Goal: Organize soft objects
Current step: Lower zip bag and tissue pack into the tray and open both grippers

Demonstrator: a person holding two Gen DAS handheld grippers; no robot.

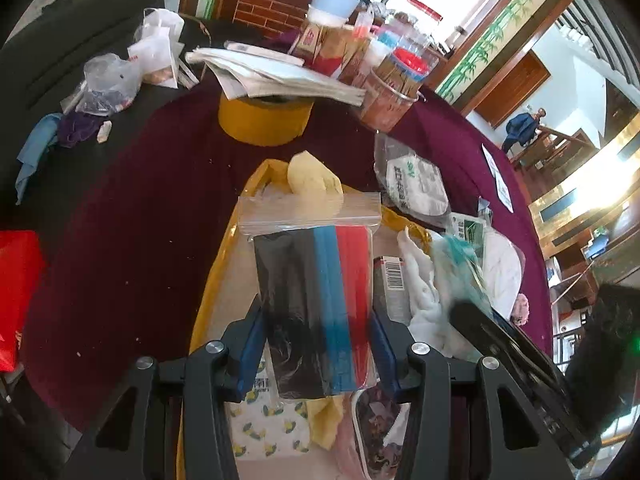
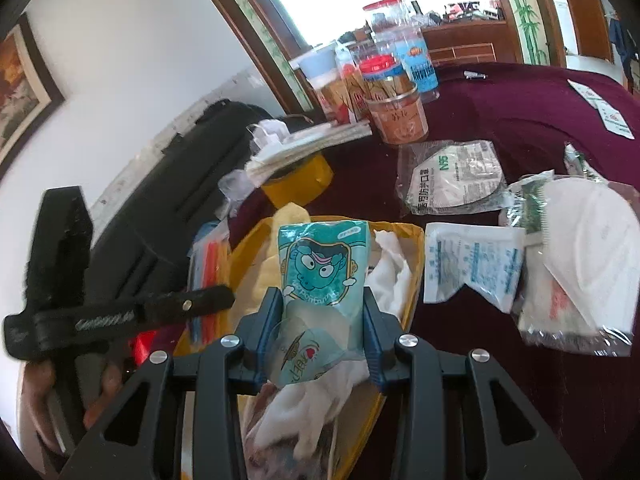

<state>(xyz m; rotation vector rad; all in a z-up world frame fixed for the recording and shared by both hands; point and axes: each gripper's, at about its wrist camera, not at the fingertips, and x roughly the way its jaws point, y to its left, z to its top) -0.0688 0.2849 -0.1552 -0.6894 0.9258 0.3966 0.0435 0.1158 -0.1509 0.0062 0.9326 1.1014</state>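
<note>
Maroon tablecloth [image 2: 500, 128] crowded: mask packets [image 2: 448, 176], jars [image 2: 400, 116] behind tray [image 2: 416, 240].

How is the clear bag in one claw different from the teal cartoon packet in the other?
The zip bag is see-through, showing black, blue and red strips; the teal packet is printed with a cartoon face. The zip bag has a press-seal top; the teal packet shows none. Left gripper clamps the bag, right gripper the packet. Both hang over the yellow tray.

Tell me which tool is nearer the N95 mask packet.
Right. The right tool, holding a teal cartoon pouch, is beside the N95 mask packet; the left tool is farther across the yellow bin.
</note>
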